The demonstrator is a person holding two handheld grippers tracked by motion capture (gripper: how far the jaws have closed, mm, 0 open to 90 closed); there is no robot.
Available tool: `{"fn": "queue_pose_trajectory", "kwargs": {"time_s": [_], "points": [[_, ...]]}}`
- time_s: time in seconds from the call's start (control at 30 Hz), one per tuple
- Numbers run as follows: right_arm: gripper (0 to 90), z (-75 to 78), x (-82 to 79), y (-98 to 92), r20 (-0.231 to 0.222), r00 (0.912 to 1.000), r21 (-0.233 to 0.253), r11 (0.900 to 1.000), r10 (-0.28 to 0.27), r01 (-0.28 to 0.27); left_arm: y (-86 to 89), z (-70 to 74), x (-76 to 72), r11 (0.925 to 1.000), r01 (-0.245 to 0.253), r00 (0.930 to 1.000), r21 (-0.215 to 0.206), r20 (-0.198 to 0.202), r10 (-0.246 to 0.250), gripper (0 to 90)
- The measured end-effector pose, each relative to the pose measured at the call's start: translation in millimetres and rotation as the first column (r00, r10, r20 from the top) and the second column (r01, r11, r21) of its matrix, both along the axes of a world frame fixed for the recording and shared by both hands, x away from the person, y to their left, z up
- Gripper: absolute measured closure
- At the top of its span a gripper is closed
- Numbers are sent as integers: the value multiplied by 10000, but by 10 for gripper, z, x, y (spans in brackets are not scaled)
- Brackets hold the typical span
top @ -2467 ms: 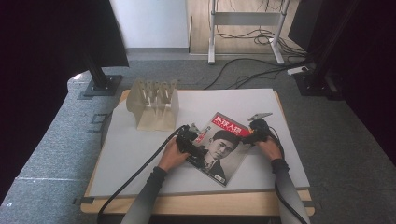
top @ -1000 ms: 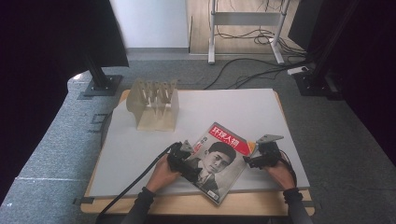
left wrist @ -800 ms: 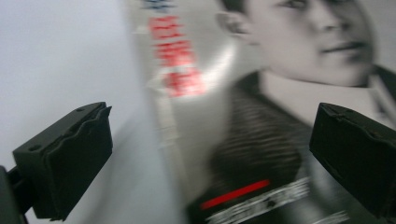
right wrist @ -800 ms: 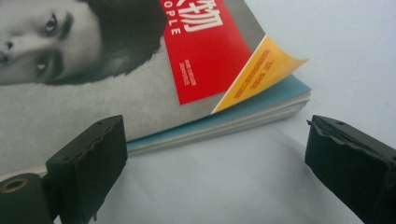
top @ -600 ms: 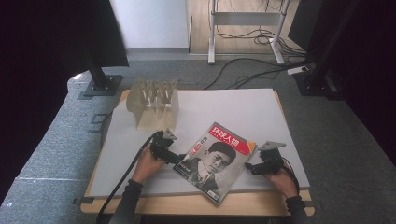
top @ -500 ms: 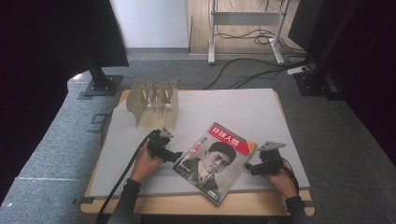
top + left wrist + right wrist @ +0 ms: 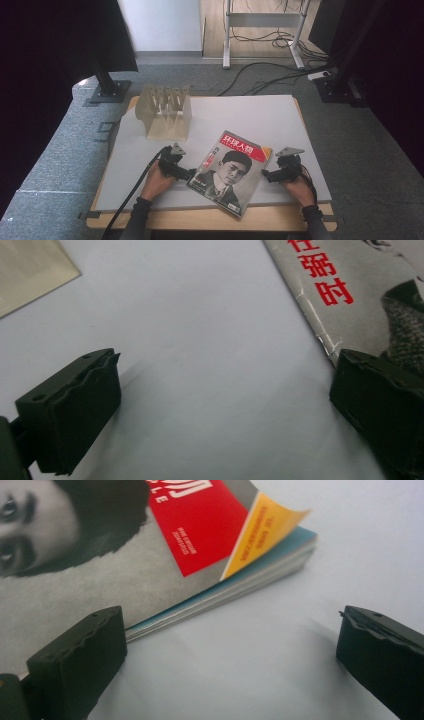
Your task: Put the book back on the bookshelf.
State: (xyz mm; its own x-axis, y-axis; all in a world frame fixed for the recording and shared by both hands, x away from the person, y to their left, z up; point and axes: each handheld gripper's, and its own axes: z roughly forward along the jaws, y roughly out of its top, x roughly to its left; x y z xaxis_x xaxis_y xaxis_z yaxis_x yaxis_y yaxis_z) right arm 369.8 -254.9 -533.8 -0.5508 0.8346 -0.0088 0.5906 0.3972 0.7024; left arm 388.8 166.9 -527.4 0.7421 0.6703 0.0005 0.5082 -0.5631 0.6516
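left hand-held gripper point(image 7: 189, 174) jaws wide, right hand-held gripper point(image 7: 266, 175) likewise

The right gripper point(image 7: 225, 660) holds its two black ridged jaws wide apart, low over the pale grey table surface point(image 7: 300, 630). A thick glossy magazine with a red-and-yellow cover and a black-and-white portrait point(image 7: 150, 565) lies flat, its page edge just beside the left jaw, its yellow corner curling upward.

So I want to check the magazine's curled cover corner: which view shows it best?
The right gripper view: the magazine is close up, its orange cover corner lifting off the page stack. The high view shows the whole magazine lying flat, too small for the curl. The left gripper view shows its worn spine edge with red lettering.
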Motion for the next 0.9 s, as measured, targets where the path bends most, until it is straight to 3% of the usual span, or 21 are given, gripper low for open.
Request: {"fn": "queue_pose_trajectory", "kwargs": {"time_s": [0.43, 0.67, 0.9], "points": [[0, 12, 404, 23, -154, 9984, -70, 9985, -550, 549, -181, -5, -292, 9988, 482, 9988, -4, 6, -482, 0], [0, 38, 618, 88, -253, 9976, -358, 9973, -649, 640, -270, -8, -385, 9970, 778, 9970, -33, -4, -778, 0], [0, 39, 818, 176, -285, 9962, -341, 9961, -826, 816, -387, -10, -476, 9937, 1118, 9937, -41, -10, -1118, 0]]}}
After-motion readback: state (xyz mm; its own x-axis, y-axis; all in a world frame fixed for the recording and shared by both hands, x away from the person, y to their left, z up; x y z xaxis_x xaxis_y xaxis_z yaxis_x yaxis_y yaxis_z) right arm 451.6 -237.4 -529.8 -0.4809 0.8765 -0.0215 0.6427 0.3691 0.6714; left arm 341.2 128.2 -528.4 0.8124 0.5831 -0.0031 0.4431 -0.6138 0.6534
